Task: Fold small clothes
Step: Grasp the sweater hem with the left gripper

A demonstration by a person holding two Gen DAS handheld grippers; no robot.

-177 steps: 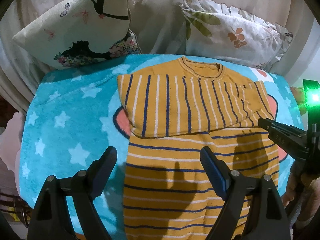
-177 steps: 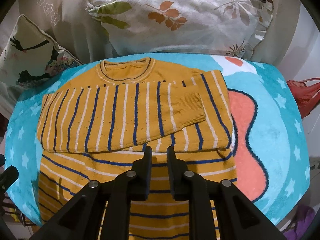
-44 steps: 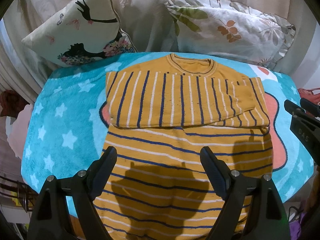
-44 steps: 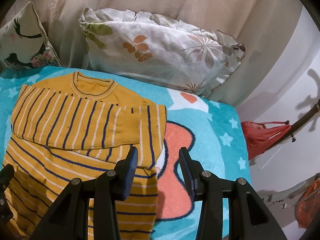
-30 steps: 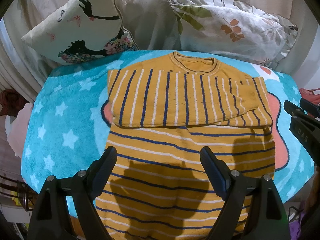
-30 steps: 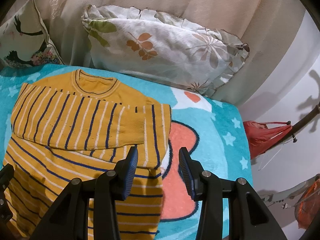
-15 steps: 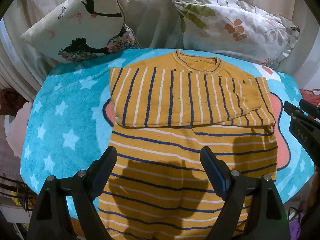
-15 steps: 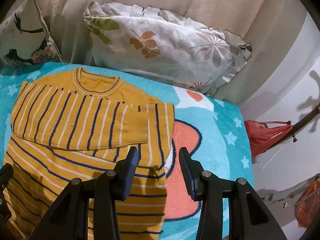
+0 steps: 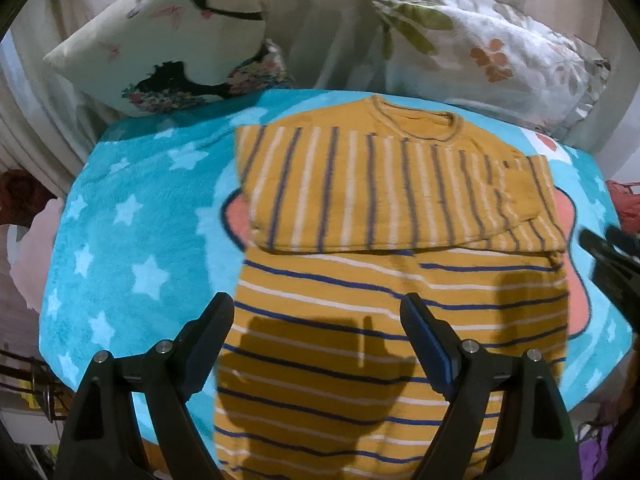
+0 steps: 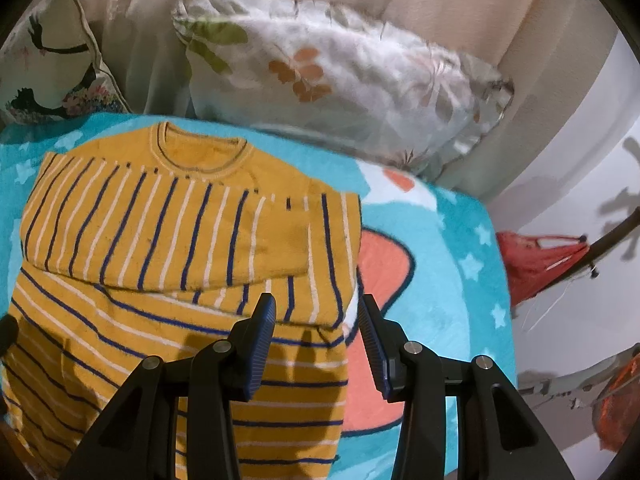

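Observation:
A mustard-yellow sweater [image 9: 360, 280] with blue and white stripes lies flat on a turquoise star blanket [image 9: 132, 240], collar at the far end. Both sleeves are folded across its chest. My left gripper [image 9: 318, 320] is open and empty above the sweater's lower body. My right gripper [image 10: 316, 320] is open and empty over the sweater's [image 10: 160, 264] right edge, below the folded sleeves. The right gripper also shows at the right edge of the left wrist view [image 9: 612, 256].
Two pillows lean on the curtain behind the blanket: one with a black silhouette print [image 9: 168, 40], one with a leaf print [image 10: 340, 76]. A red bag [image 10: 540, 256] hangs to the right past the blanket's [image 10: 460, 260] edge.
The right gripper opened from shut, swung right, then came closer over the sweater's right edge. The left gripper stayed open and shifted a little; the sweater has not moved.

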